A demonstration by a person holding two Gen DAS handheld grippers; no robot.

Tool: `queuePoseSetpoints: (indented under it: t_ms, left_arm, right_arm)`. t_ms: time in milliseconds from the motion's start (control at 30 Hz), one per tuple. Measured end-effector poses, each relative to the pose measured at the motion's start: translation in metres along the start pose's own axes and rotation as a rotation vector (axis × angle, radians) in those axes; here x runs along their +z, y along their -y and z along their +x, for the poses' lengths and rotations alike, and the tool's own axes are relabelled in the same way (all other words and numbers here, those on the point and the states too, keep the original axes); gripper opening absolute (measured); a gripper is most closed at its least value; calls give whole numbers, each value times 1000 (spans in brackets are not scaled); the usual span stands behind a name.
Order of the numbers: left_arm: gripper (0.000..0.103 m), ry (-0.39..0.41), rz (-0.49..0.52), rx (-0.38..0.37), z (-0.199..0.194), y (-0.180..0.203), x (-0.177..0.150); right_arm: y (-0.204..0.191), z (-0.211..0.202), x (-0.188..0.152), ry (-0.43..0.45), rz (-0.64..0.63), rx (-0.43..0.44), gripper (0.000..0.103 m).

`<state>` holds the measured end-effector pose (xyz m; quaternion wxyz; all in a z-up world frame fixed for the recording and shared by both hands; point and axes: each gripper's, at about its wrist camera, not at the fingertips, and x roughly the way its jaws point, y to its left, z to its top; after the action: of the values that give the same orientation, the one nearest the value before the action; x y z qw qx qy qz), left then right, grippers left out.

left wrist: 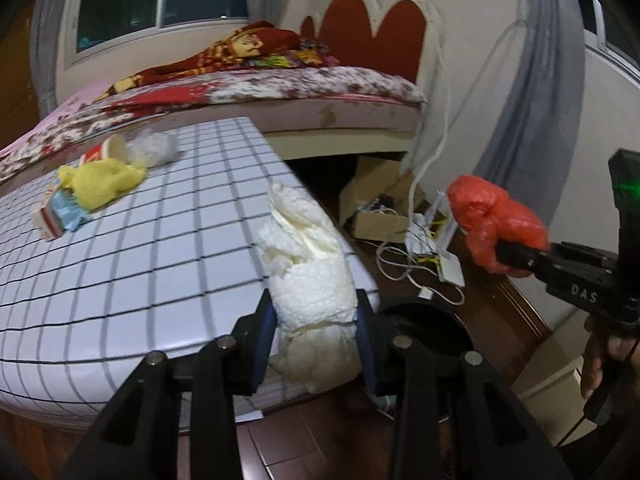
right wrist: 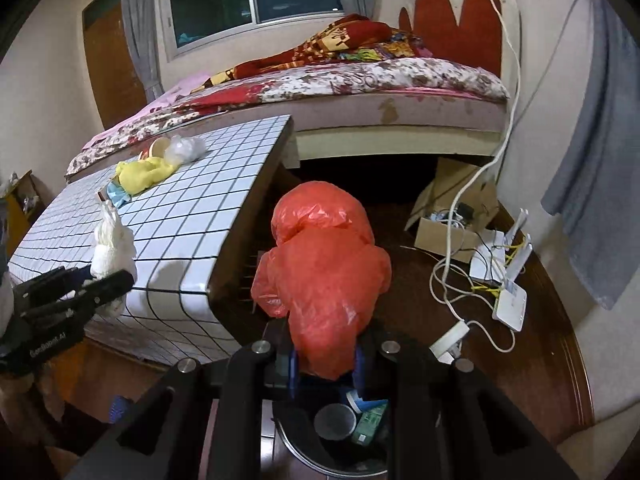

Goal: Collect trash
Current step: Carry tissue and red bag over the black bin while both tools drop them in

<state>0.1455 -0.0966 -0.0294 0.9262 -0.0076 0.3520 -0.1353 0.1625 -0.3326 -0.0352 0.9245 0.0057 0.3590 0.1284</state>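
Observation:
My left gripper (left wrist: pixel 316 340) is shut on a crumpled white paper towel (left wrist: pixel 308 264), held at the right edge of the checked table (left wrist: pixel 140 264); the towel also shows in the right wrist view (right wrist: pixel 112 248). My right gripper (right wrist: pixel 324 360) is shut on a crumpled red plastic bag (right wrist: pixel 324 272), held above a dark trash bin (right wrist: pixel 344 436) that holds a can and packaging. From the left wrist view the red bag (left wrist: pixel 496 220) hangs to the right, over the floor. More trash lies at the table's far side: a yellow bag (left wrist: pixel 104 184), a paper cup (left wrist: pixel 106 152), a clear plastic wad (left wrist: pixel 154 150).
A bed (right wrist: pixel 360 92) stands behind the table. A cardboard box (right wrist: pixel 448 220), white cables (right wrist: pixel 452 280) and a router (right wrist: pixel 508 296) lie on the wooden floor to the right. A grey curtain (right wrist: pixel 600 160) hangs at the right.

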Motion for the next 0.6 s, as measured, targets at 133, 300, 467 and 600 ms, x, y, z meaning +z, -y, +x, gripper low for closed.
queuePoseSetpoints:
  t_ms: [133, 300, 467, 600]
  left_arm:
    - [39, -20, 28, -34, 4, 26, -7]
    - [39, -52, 46, -76, 9, 50, -17]
    - [39, -95, 39, -119, 16, 71, -32]
    - [39, -137, 33, -145, 31, 84, -44]
  right_arm:
    - [17, 1, -10, -20, 17, -9, 21]
    - [33, 5, -25, -53, 40, -20, 21]
    - [41, 12, -38, -96, 21, -20, 21]
    - [52, 26, -53, -156, 25, -35, 21]
